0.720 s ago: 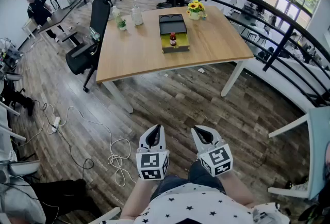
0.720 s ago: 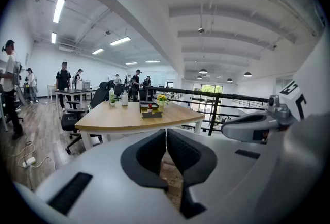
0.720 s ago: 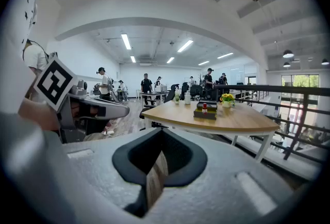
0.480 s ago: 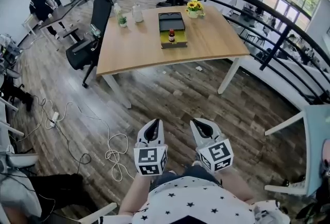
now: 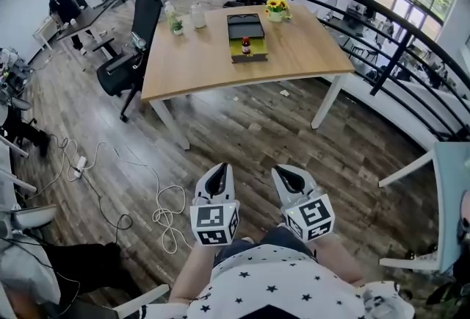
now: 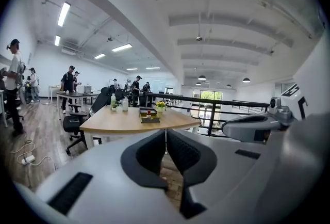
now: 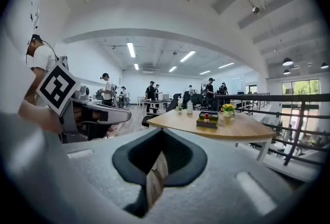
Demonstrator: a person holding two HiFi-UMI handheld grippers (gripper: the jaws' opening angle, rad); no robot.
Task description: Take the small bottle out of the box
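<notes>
Left jaws: the left gripper [image 5: 219, 170] is clenched tight, pads meeting in a thin line, nothing between them.
Right jaws: the right gripper [image 5: 281, 172] is likewise clenched at the tips and grasps nothing; only floor shows through the slit behind them.
Gripper placement: both are held low in front of the person's white star-print shirt [image 5: 272, 295], side by side and apart, pointing toward 12 o'clock over the dark wood-plank floor [image 5: 250, 126].
Task object: the small dark bottle with a red cap [image 5: 246, 48] stands upright inside the olive-green open box with a black tray section [image 5: 246, 29], at the box's 6 o'clock end.
Distance to object: the bottle is at 12 o'clock from the grippers, well apart from both.
Support: the box rests near the middle of the light wooden table with white legs [image 5: 198, 64].
Table neighbours: a white pot of yellow sunflowers [image 5: 276, 10] sits just beside the box at its 1 o'clock; a clear glass jar [image 5: 196, 16] and a small green plant [image 5: 175, 23] stand at its 9 o'clock.
Surroundings: a black office chair [image 5: 136, 38] is at the table's 9 o'clock edge; a white cable [image 5: 165, 218] lies looped on the floor at 9 o'clock of the left gripper; a black metal railing [image 5: 382, 23] runs past the table's 3 o'clock side.
</notes>
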